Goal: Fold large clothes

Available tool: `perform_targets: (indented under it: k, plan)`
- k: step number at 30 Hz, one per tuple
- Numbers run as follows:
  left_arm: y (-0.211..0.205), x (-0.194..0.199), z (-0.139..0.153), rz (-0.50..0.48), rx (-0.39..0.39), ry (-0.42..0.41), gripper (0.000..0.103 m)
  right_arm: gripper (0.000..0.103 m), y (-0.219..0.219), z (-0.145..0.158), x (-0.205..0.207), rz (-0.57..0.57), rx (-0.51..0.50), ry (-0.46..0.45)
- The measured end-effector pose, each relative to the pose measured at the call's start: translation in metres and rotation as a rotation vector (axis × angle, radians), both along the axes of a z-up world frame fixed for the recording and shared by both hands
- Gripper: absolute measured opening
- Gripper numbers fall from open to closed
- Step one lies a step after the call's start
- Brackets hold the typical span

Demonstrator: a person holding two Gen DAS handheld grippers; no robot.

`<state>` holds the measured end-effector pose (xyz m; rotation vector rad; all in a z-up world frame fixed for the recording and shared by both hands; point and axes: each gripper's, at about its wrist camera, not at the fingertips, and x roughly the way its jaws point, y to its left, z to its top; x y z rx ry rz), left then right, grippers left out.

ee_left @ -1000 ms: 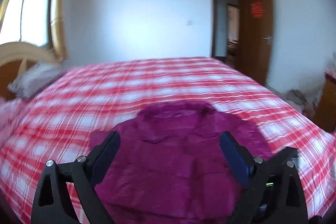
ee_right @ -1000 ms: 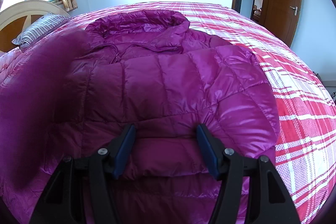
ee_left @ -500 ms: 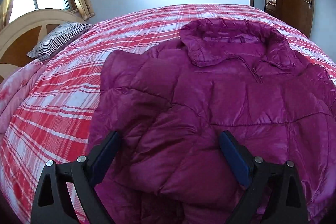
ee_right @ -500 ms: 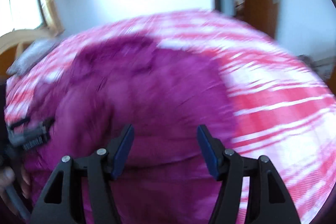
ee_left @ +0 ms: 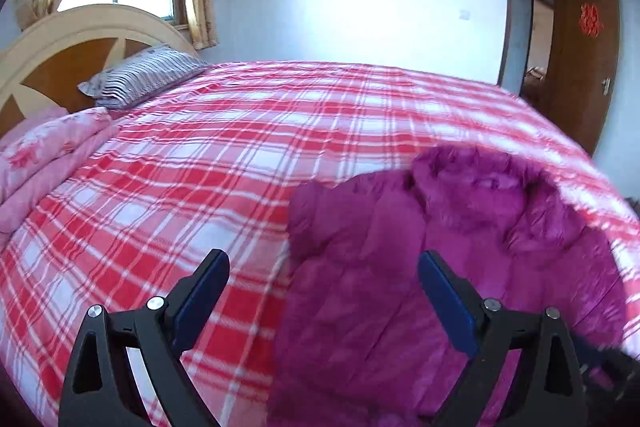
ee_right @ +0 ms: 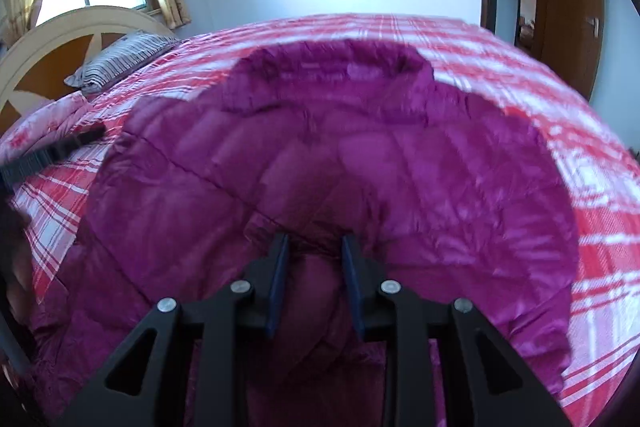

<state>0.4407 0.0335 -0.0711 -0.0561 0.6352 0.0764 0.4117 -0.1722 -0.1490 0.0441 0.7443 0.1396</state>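
Lying flat toward 5 o'clock on the red plaid bedspread (ee_left: 208,187), the magenta quilted puffer jacket (ee_right: 400,187) looks barely folded; right gripper (ee_right: 314,251) has just closed, pinching its padding, left gripper (ee_left: 322,279) spread empty.

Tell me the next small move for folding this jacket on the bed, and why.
Probably bring the left gripper rightward onto the jacket's left edge and close. Its fingers stand wide open, half over bare bedspread, gripping nothing, while the right gripper has just been closing, with a fold of jacket between its fingers.
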Motion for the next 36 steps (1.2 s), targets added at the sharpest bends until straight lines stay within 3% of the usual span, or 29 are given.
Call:
perform_targets:
  k: [5,9,12,15,21,28,32,36]
  plan:
    - [-0.045,0.019,-0.01,-0.168,-0.008,0.042,0.096,0.033,-0.001,-0.004,-0.004,-0.001,-0.001,0.005]
    - [-0.068,0.046,-0.047,-0.182,0.082,0.158,0.096,0.034,-0.008,-0.007,-0.004,0.001,0.03,0.003]
    - [-0.063,0.064,-0.079,-0.158,0.074,0.255,0.097,0.036,-0.012,-0.008,-0.003,-0.001,0.058,0.012]
    - [-0.052,0.066,-0.087,-0.161,-0.006,0.261,0.101,0.037,-0.014,-0.009,-0.002,-0.001,0.066,0.015]
    - [-0.055,0.062,-0.09,-0.154,0.003,0.242,0.101,0.04,-0.014,-0.005,-0.004,-0.013,0.054,0.007]
    - [-0.058,0.061,-0.09,-0.149,0.01,0.234,0.102,0.043,-0.012,0.06,-0.024,-0.057,0.009,-0.145]
    - [-0.058,0.059,-0.09,-0.146,0.01,0.231,0.102,0.043,0.011,0.059,-0.002,0.038,-0.015,-0.113]
    - [-0.059,0.059,-0.09,-0.145,0.014,0.229,0.102,0.041,0.019,0.024,0.019,0.068,-0.038,0.009]
